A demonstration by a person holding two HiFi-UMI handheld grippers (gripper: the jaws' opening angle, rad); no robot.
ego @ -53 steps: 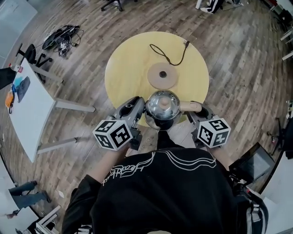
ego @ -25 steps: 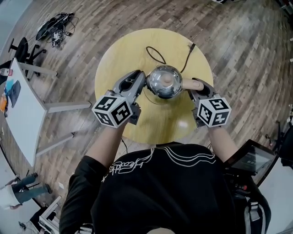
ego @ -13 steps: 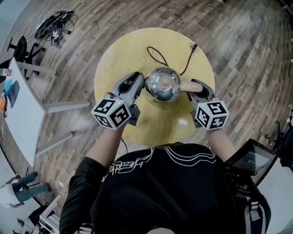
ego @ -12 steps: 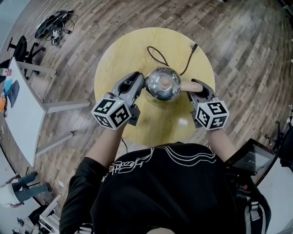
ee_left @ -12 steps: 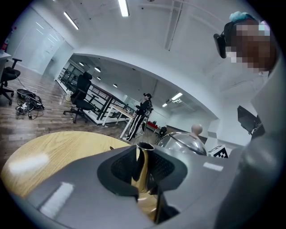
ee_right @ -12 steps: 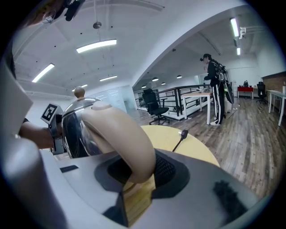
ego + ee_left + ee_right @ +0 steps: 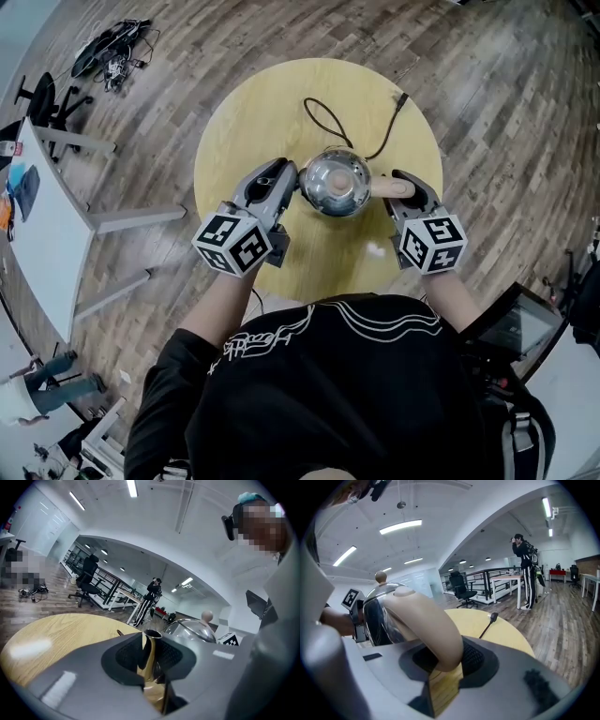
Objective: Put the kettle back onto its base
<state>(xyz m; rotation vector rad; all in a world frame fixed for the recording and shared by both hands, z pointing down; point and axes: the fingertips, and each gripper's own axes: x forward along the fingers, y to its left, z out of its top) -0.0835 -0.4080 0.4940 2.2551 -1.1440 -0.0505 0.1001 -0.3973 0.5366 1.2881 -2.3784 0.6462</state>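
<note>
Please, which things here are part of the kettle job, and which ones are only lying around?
Part of the job: kettle, power cable, round table; the base cannot be seen.
Lying around: white desk, office chair, cable tangle on the floor.

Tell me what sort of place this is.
Probably an open-plan office or lab workspace: a swivel office chair, long desks and ceiling strip lights stand over a wood-plank floor.
</note>
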